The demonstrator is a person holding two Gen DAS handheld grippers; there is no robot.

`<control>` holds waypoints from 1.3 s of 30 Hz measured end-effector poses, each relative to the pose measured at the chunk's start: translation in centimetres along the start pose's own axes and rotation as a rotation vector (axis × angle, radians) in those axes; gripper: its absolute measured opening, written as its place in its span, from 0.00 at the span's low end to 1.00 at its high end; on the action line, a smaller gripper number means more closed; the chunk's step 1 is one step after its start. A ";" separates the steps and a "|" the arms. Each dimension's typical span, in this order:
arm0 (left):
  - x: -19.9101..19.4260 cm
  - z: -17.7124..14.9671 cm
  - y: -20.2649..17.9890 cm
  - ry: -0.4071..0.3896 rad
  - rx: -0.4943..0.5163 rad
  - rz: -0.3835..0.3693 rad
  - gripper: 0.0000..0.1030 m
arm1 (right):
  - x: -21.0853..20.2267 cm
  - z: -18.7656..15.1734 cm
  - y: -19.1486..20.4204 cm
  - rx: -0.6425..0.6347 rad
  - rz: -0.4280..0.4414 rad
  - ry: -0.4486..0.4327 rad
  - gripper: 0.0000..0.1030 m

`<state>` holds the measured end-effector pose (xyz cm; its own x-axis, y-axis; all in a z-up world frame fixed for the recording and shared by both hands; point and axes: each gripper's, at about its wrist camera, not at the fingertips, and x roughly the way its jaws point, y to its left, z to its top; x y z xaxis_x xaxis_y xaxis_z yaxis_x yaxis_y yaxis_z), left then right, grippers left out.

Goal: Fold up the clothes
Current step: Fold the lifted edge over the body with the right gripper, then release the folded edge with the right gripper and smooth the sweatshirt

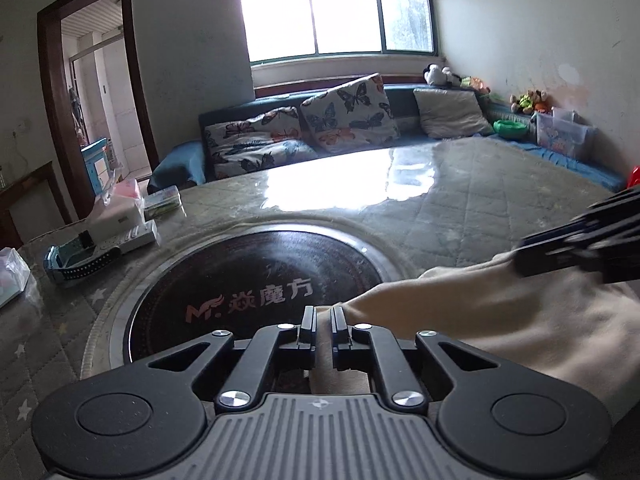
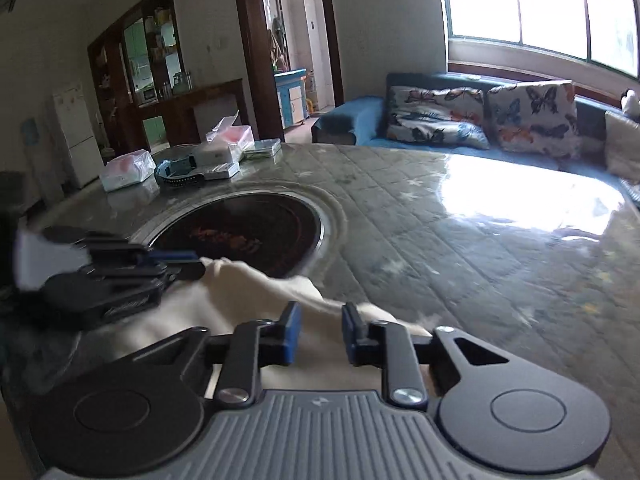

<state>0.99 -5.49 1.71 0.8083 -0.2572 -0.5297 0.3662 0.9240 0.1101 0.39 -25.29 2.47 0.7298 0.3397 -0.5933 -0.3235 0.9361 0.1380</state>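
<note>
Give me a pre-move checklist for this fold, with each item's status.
1. Left gripper shut on the cream garment's edge: ok.
2. Right gripper pinching the garment: cannot tell; a gap shows between its pads, with cloth in it.
3. Garment lying flat: not ok; it is bunched between the two grippers.
4. Garment off the round cooktop: not ok; it overlaps the near rim.
5. Boxes at the table's far side apart from the garment: ok.
</note>
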 end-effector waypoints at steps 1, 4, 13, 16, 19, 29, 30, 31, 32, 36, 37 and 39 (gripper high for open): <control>-0.4 0.0 -0.3 -0.006 0.005 -0.013 0.09 | 0.8 0.3 0.0 0.006 0.003 0.007 0.16; -1.5 0.1 -1.0 -0.021 0.018 -0.052 0.09 | 3.2 0.2 0.4 0.000 -0.021 0.057 0.15; 0.6 1.2 -2.4 0.044 -0.024 -0.170 0.09 | 4.1 0.2 1.9 -0.042 -0.051 0.058 0.15; 1.9 2.2 -2.6 0.060 -0.061 -0.202 0.09 | 4.7 -0.1 1.4 -0.032 -0.042 0.058 0.15; 3.5 2.6 -2.9 0.098 -0.070 -0.191 0.09 | 3.9 0.2 1.0 0.009 -0.032 0.041 0.15; 4.7 2.1 -2.8 0.130 -0.068 -0.168 0.09 | 0.3 -2.0 -3.1 0.114 -0.119 0.008 0.14; 4.7 2.1 -2.8 0.130 -0.069 -0.168 0.09 | 0.0 -2.1 -3.3 0.118 -0.126 0.004 0.15; 4.7 2.2 -2.8 0.129 -0.068 -0.167 0.09 | -0.2 -2.2 -3.4 0.123 -0.134 0.000 0.15; 4.7 2.2 -2.9 0.128 -0.067 -0.166 0.09 | -0.5 -2.3 -3.6 0.127 -0.141 -0.004 0.15; 4.4 2.0 -3.2 0.120 -0.052 -0.157 0.09 | -0.2 -3.2 -4.6 0.127 -0.166 0.008 0.12; 4.3 2.0 -3.2 0.119 -0.051 -0.155 0.10 | -0.5 -3.1 -4.7 0.136 -0.166 0.002 0.11; 4.0 2.1 -3.1 0.114 -0.051 -0.149 0.12 | -1.2 -3.0 -4.9 0.143 -0.177 -0.013 0.12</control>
<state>4.01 -10.00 0.98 0.6885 -0.3615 -0.6287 0.4519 0.8919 -0.0180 -0.73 -30.60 0.15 0.7755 0.1696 -0.6081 -0.1021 0.9843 0.1443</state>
